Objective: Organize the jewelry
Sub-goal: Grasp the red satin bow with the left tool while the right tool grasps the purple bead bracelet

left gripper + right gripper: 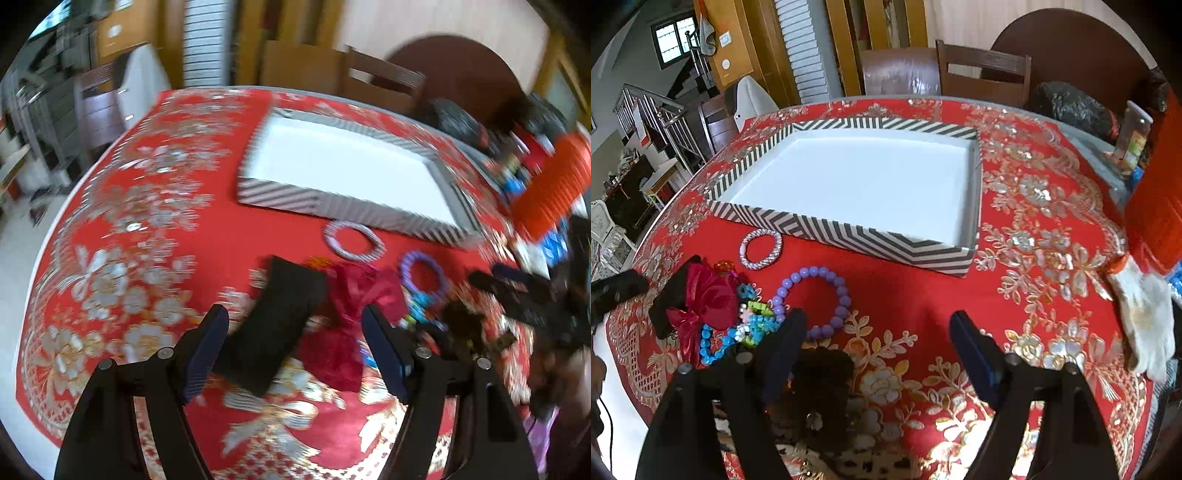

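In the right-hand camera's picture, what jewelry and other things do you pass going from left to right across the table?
Dark red bow → blue bead bracelet → pink-and-white beaded bangle → purple bead bracelet → striped box → white glove.

One striped box (849, 232), three bead bracelets (827, 295), one red bow (709, 299)

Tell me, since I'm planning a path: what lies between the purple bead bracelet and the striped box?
Only bare red tablecloth separates the purple bead bracelet from the striped box, as the right wrist view shows.
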The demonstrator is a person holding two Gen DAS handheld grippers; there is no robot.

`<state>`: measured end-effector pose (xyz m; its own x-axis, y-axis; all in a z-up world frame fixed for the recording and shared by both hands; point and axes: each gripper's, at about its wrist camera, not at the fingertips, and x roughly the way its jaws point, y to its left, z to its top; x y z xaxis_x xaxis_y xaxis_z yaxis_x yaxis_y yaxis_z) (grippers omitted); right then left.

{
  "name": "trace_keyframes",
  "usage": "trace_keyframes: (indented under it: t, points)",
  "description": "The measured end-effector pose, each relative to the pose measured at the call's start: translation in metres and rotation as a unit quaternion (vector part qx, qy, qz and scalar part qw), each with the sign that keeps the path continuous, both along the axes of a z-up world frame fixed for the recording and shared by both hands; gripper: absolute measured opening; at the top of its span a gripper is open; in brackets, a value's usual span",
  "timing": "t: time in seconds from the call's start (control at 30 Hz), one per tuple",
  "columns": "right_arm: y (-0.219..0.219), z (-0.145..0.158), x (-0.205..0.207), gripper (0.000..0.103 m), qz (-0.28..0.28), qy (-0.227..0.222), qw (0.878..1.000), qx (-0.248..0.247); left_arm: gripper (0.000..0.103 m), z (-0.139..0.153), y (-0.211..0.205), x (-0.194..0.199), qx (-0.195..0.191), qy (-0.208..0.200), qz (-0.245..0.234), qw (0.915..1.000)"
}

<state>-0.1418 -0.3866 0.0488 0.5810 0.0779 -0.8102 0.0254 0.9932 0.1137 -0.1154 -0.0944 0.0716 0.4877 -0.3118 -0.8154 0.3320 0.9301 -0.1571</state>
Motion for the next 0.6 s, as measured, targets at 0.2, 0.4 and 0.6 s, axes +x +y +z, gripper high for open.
trace_keyframes:
  t: [0.2, 0.4, 0.6]
  points:
    - [0.002, -0.01, 0.019, 0.066, 0.022, 0.017, 1.0, 0.004, 0.051, -0.018, -0.037, -0.002, 0.037, 0.01, -0.047, 0.9982]
    - [0.015, -0.023, 0.037, 0.058, 0.049, 0.037, 0.998, -0.011, 0.043, -0.032, -0.042, 0.006, 0.057, 0.019, -0.044, 0.9972]
    - [0.021, -0.028, 0.043, 0.021, 0.063, 0.025, 0.997, -0.025, 0.008, -0.04, -0.043, 0.01, 0.048, 0.029, -0.058, 0.9967]
